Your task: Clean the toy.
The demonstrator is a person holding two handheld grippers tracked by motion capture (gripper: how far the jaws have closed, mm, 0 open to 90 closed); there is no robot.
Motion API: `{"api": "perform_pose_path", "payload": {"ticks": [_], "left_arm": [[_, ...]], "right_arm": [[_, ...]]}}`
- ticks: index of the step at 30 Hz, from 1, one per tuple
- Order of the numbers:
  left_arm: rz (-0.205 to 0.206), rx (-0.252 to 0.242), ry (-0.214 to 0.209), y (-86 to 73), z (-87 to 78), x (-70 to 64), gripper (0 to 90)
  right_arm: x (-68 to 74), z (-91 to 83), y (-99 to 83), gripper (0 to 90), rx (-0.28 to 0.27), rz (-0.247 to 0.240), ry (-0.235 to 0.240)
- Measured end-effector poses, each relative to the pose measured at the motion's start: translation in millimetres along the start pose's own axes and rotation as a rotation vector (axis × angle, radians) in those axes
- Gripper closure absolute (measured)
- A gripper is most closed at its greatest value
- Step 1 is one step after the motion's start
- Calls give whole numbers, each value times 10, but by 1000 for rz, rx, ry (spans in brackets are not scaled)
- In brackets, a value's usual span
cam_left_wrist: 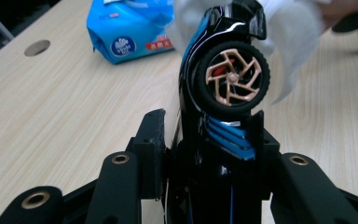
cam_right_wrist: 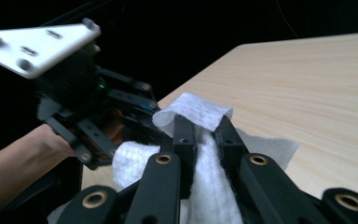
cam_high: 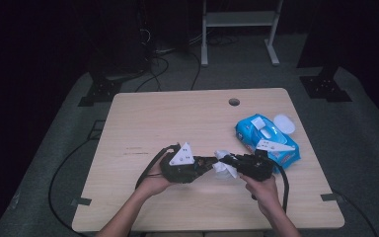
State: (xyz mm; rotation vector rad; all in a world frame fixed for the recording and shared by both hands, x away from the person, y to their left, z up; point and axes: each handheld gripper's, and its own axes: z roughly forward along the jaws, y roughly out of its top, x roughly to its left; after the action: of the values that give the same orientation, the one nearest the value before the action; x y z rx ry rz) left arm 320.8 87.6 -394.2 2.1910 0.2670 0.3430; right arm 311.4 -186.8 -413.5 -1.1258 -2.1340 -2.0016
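At the centre of the high view, the left gripper (cam_high: pixel 205 163) clamps a rigid, glossy, likely slippery toy car (cam_left_wrist: pixel 223 93) by its body, while the right gripper (cam_high: pixel 232 160) pinches a soft, limp wet wipe (cam_right_wrist: pixel 200 140) against it.

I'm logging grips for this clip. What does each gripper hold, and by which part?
The left gripper clamps a toy car by its body, just below a wheel. The right gripper pinches a white wipe by a folded bunch.
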Motion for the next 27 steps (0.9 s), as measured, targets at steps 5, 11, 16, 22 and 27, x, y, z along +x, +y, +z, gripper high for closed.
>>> {"api": "perform_pose_path", "payload": {"ticks": [5,11,16,22,27], "left_arm": [[10,20,-4,-7,12,13,575],[-17,-6,-9,-41,56,3,577],[-22,-2,-10,-43,46,22,577],[-32,64,-12,-92,165,60,578],[-37,129,-18,-132,286,87,579]], "right_arm": [[-92,11,-78,814,14,44,-11],[-6,-1,0,813,-13,11,11],[-121,20,-109,813,36,37,-36],[-52,-10,-23,813,20,-16,-60],[-67,-26,-42,813,36,-22,-86]]}}
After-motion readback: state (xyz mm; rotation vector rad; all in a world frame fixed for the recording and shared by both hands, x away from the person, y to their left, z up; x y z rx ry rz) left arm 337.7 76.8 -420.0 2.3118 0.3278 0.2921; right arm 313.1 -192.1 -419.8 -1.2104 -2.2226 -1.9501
